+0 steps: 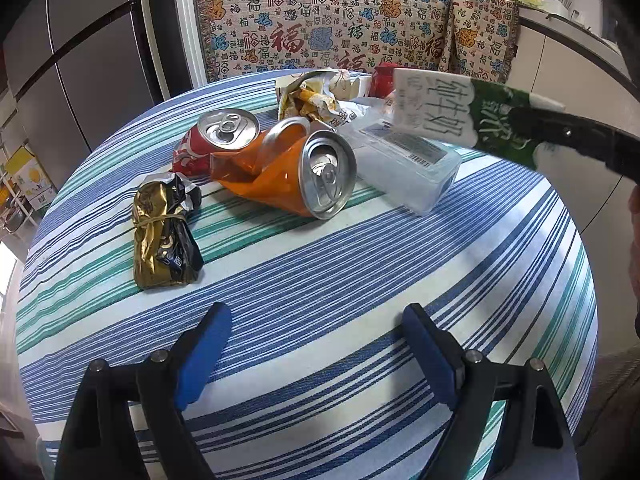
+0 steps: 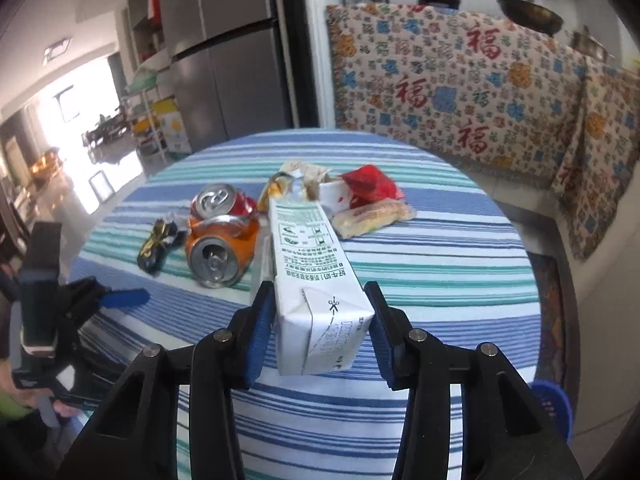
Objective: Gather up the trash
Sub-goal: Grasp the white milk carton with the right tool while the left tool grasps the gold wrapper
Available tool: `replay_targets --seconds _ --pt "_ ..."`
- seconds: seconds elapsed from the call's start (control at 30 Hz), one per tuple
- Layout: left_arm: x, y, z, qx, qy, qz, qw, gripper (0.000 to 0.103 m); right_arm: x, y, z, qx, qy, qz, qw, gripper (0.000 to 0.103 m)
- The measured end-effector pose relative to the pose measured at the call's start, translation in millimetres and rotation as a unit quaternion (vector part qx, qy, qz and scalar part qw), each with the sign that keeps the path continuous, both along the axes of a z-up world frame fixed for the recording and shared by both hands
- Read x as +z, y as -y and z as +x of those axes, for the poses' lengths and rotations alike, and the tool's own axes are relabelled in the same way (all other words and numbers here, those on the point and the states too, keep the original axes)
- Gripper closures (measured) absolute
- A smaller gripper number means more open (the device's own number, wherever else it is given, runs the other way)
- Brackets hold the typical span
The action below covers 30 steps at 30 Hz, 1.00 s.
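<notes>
Left wrist view, left to right. A gold-and-black foil wrapper (image 1: 166,234), crumpled and tied round its middle, lies ahead of the left jaw. Beyond it a red can (image 1: 218,136) lies crushed, lid toward the camera, touching a dented orange can (image 1: 298,168) whose opened lid also faces the camera; both sit ahead of the jaws' gap. Behind them lies a heap of torn paper packaging (image 1: 316,98). A clear plastic box (image 1: 408,160) with a barcode label rests ahead of the right jaw. The left gripper (image 1: 316,344) hovers low over the striped worktop (image 1: 320,272), jaws spread wide with nothing between the blue pads.

Upper right in this view, a white-and-green milk carton (image 1: 452,114) is carried in the air, printed face toward the camera, its green end pinched in the black jaws of the right gripper (image 1: 532,128), above the plastic box.

Right wrist view. The left gripper (image 2: 120,298) shows at far left, one blue pad pointing toward the cans. The milk carton (image 2: 312,276) runs lengthwise away from the camera, its folded end with a scissors mark nearest. The right gripper (image 2: 320,316) grips that near end, one pad pressed to each side wall. Past the carton's far end lie the paper packaging (image 2: 304,178), a red wrapper (image 2: 370,186) and a clear bag of yellowish food (image 2: 374,216), to the right.
</notes>
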<state>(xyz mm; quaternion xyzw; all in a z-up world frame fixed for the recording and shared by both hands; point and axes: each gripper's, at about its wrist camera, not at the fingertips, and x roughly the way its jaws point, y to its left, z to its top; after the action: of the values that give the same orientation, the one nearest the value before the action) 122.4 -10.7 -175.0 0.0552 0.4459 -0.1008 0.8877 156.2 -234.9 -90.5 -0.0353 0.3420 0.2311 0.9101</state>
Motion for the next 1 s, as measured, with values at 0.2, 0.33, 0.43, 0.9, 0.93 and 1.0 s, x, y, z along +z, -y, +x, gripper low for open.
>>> replay_targets --seconds 0.2,0.33,0.43,0.9,0.93,1.0 --pt "0.1 1.0 -0.5 0.001 0.0 0.0 1.0 0.014 -14.3 43.4 -7.3 -0.121 -0.004 -0.003 0.993 0.061" --pt "0.2 0.4 -1.6 0.002 -0.001 0.0 1.0 0.014 -41.7 38.8 -2.5 -0.115 -0.054 -0.028 0.991 0.062" --pt "0.2 0.8 -2.2 0.002 -0.002 0.001 1.0 0.014 -53.8 30.7 -4.3 -0.113 -0.075 -0.039 0.99 0.06" --pt "3.1 -74.0 -15.1 0.061 -0.006 -0.007 0.9981 0.013 -72.8 7.9 -10.2 -0.119 -0.08 -0.071 0.987 0.016" --pt "3.3 -78.3 -13.9 0.063 -0.005 -0.014 0.9979 0.013 -73.1 8.3 -10.6 -0.122 -0.081 -0.071 0.987 0.013" --pt "5.4 -83.8 -7.5 0.063 -0.009 -0.028 0.9976 0.013 -74.4 9.3 -8.6 -0.129 -0.082 -0.071 0.986 0.01"
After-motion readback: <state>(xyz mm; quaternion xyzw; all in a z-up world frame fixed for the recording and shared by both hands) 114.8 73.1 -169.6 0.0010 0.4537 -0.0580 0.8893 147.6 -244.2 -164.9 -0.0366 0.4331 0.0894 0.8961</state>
